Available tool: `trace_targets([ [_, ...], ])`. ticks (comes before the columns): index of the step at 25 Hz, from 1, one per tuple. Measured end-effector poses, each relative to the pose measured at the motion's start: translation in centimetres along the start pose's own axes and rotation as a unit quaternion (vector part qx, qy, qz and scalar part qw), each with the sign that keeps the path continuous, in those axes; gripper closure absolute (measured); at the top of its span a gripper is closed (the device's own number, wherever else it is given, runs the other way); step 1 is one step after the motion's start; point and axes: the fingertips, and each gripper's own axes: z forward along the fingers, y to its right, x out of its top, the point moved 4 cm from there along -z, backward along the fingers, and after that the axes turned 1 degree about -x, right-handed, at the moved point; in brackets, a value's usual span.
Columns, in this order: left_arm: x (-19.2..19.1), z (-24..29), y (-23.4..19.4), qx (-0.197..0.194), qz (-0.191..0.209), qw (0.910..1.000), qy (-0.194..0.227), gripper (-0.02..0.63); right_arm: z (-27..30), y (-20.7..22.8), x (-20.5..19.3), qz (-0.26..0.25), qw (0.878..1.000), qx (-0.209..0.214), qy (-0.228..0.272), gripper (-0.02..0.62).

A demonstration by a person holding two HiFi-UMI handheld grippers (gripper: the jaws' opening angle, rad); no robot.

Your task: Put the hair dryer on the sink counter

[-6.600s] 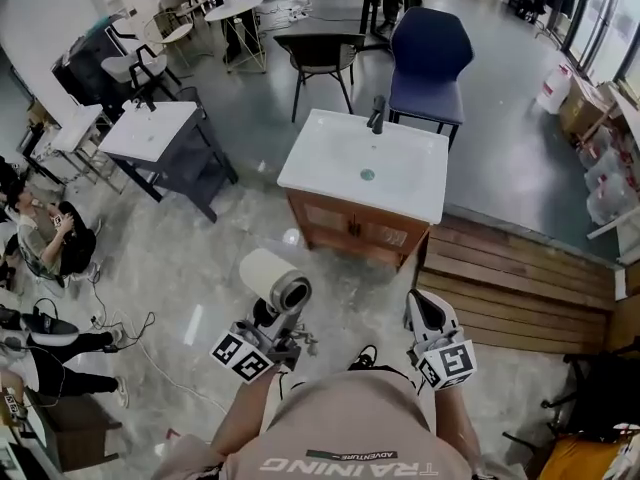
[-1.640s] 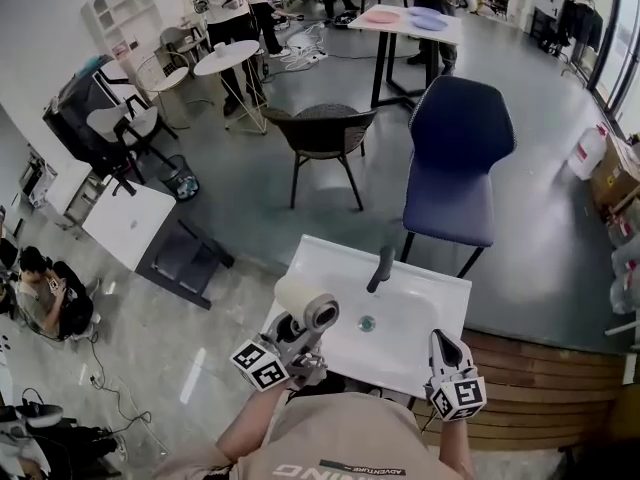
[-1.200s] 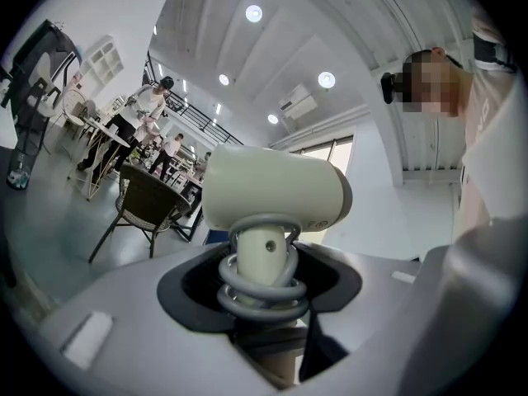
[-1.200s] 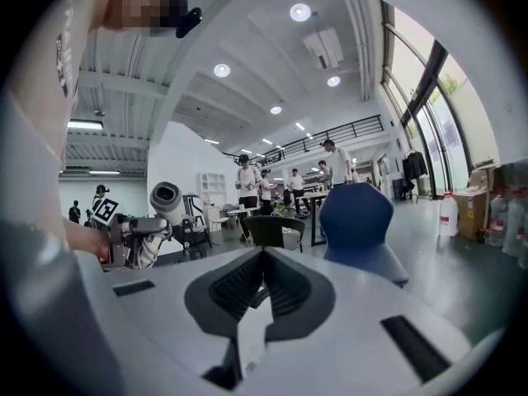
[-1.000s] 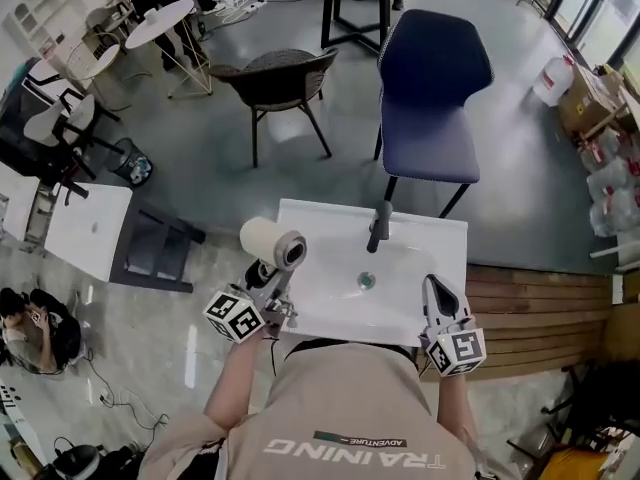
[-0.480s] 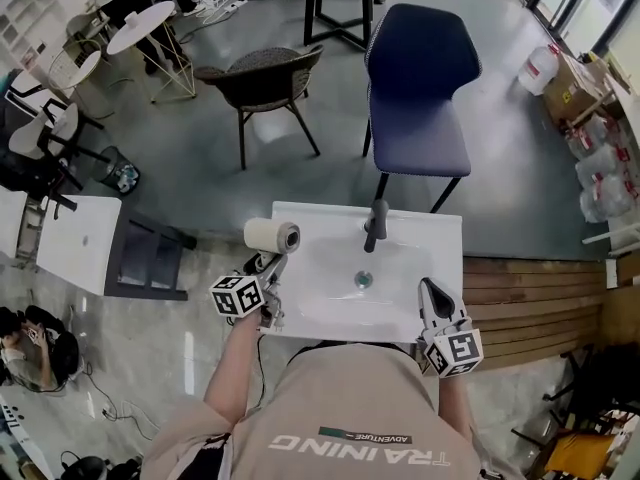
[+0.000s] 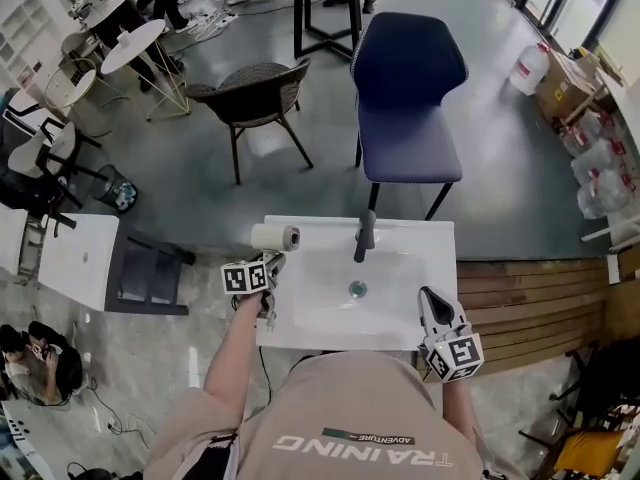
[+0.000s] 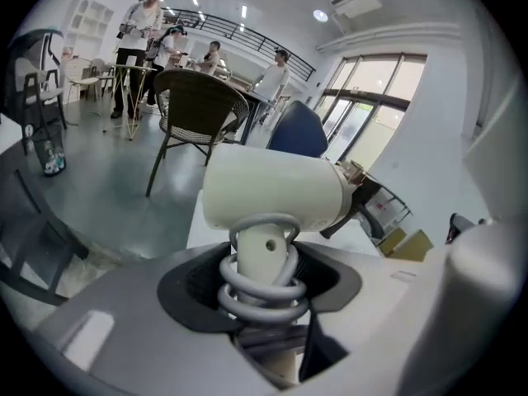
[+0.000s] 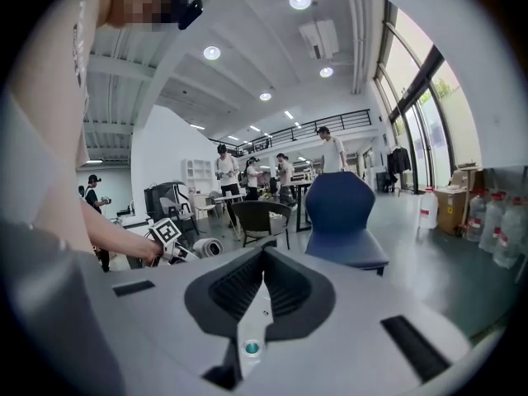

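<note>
The cream hair dryer (image 7: 274, 237) lies level over the back left corner of the white sink counter (image 7: 300, 320); whether it touches the top I cannot tell. My left gripper (image 7: 264, 266) is shut on its handle. In the left gripper view the barrel (image 8: 276, 192) sits above the jaws and a grey coiled cord (image 8: 264, 285) wraps the handle between them. My right gripper (image 7: 436, 312) hovers at the counter's front right edge, shut with nothing in it (image 9: 262, 280). From there the hair dryer (image 9: 206, 247) shows at the left.
A dark faucet (image 7: 364, 236) stands at the back of the basin, with the drain (image 7: 357, 290) below it. Behind the counter stand a blue chair (image 7: 406, 98) and a dark wicker chair (image 7: 258, 93). Wooden steps (image 7: 530, 298) lie at the right. People stand far off.
I have walked up to the sink. The left gripper has carried the hair dryer forward and down, from beside me to the counter's back left corner. The right gripper stays shut at the front right.
</note>
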Motion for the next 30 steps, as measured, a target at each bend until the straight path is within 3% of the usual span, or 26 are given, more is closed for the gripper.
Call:
trace_targets([
  [6,-0.7,2.0,-0.7,0.014,0.052,0.9963,-0.066,0.380,0.1,0.5,-0.9,0.008,1.000,-0.001,-0.006,0.591],
  [16,-0.7,6.0,-0.2,-0.002,0.132,0.9783,-0.160,0.380,-1.1,0.9,-1.7,0.012,1.000,-0.009,-0.012,0.591],
  [22,-1.1,7.8,-0.7,0.008,0.143,0.9683,-0.204,0.380,-1.8,1.1,-2.8,0.028,0.999,-0.028,-0.018,0.591],
  [30,-1.3,8.5,0.0,0.025,0.148,0.9646,-0.217,0.379,-1.3,1.9,-3.0,0.033,0.999,-0.020,-0.012,0.591],
])
